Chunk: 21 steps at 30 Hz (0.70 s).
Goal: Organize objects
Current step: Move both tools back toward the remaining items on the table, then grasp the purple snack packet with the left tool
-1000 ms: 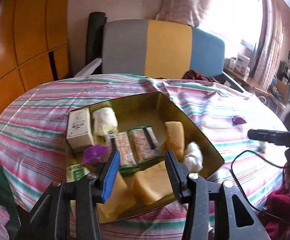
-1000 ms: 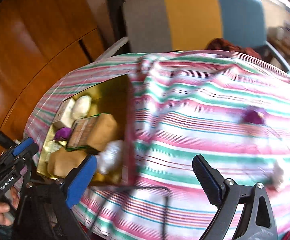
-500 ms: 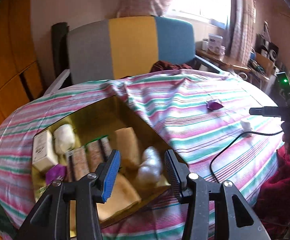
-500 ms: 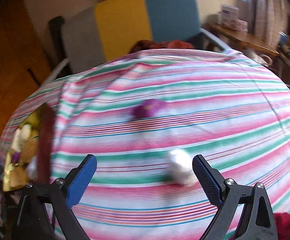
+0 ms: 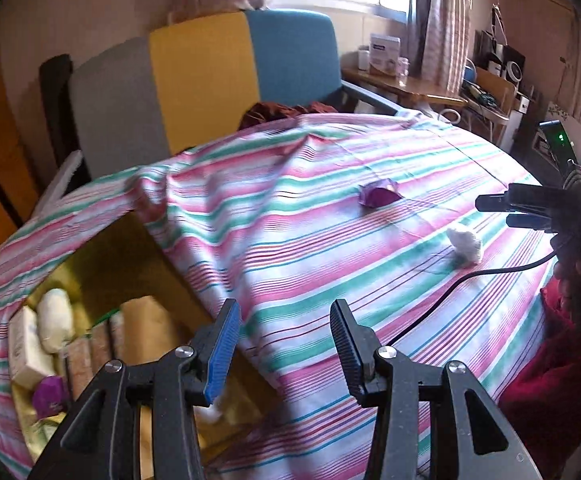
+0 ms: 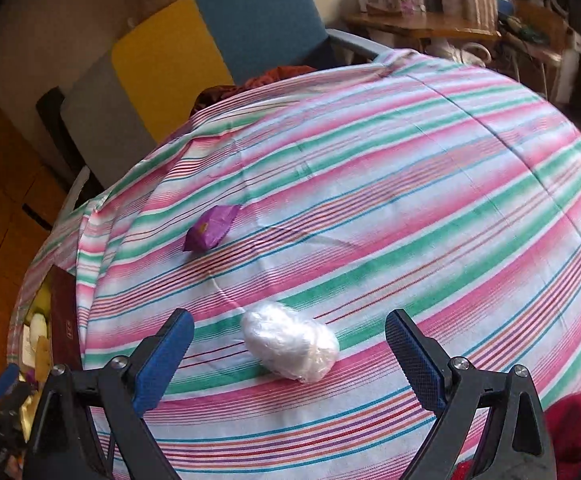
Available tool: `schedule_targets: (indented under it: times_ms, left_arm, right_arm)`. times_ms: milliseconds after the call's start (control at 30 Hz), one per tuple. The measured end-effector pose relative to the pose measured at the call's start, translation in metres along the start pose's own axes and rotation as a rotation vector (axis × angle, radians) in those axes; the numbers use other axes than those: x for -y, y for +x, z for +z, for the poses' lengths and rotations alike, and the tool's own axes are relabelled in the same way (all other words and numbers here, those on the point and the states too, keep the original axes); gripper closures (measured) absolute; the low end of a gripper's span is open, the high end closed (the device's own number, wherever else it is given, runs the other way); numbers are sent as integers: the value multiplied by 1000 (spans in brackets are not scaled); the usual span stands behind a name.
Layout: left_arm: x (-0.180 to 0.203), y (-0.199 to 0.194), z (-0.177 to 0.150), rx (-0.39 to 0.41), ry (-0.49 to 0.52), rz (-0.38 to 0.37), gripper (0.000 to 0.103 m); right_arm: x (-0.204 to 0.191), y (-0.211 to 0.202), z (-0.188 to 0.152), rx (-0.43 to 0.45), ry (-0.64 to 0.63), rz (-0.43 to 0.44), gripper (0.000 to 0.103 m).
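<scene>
Over the striped tablecloth point(image 5: 370, 248), beside the gold box point(image 5: 102, 264) at its left edge, our left gripper point(image 5: 286, 344) hangs part-open and empty. Near the front edge, our right gripper point(image 6: 290, 354) spreads wide around the plastic-wrapped white bundle point(image 6: 290, 342) without touching; we judge closing on it comes next, the purple wrapped candy point(image 6: 210, 227) after.

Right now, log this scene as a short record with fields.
surface: striped cloth
loose items: white bundle, purple wrapper, apart from each other
box: open, gold inside, holds packets
right hand-held gripper: open, white bundle lies between its fingers, untouched
left hand-held gripper: open, empty, over the box's edge
cable: on the cloth
</scene>
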State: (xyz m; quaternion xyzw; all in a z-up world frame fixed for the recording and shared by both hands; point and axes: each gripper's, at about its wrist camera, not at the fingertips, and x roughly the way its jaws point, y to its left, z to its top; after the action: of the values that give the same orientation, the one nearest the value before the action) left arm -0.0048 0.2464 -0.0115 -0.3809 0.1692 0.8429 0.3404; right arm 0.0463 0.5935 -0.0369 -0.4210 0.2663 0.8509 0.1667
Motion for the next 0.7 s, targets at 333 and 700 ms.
schedule_targets:
  times_ms: [333, 700]
  left_arm:
    - [20, 48, 33, -77, -33, -82, 56]
    - [56, 124, 95, -173, -85, -305, 26]
  right_arm:
    - [36, -3, 1, -12, 190, 5, 6]
    - [35, 2, -3, -57, 213, 68, 5]
